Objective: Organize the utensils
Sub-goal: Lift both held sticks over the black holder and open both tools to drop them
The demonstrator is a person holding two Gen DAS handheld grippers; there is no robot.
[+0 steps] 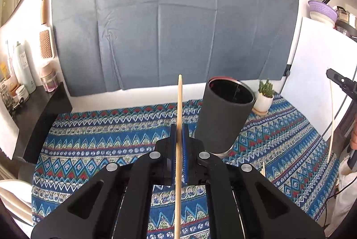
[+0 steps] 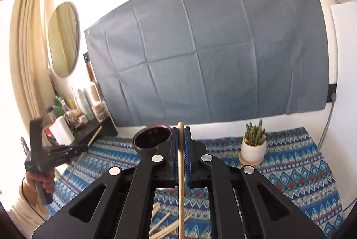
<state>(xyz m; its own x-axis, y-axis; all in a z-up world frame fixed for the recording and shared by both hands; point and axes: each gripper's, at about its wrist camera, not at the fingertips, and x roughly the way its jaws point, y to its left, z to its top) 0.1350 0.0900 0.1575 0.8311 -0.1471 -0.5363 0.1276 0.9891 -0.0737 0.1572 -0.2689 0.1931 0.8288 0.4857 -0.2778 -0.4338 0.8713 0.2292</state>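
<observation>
We note the left claw (image 1: pixel 179 129) closed on a wooden chopstick (image 1: pixel 179 105), which runs straight between the blue pads (image 1: pixel 185 149); its tip stands well forward of the fingertips and its other end passes back under the claw body out of the left wrist view. The dark cylindrical holder (image 1: pixel 225 114) stands just right of and slightly ahead of this claw, on the patterned cloth (image 1: pixel 100 138) covering the desk, its mouth open toward us. A small potted plant (image 1: pixel 265 94) sits beyond the holder, further right. We note the right claw (image 2: pixel 181 132) likewise clamped on a second chopstick (image 2: pixel 181 172), held along the gap between its pads, the tip only a little past the fingertips and the shaft trailing back beneath the body. From this claw the holder (image 2: pixel 151 138) lies just left of the fingertips and partly hidden behind the left finger; the plant (image 2: pixel 254 145) is well to the right. Loose chopsticks (image 2: pixel 162 221) lie on the cloth (image 2: pixel 301 172) below and behind the right claw. The left claw (image 2: pixel 73 148) appears far to the left in the right wrist view.
</observation>
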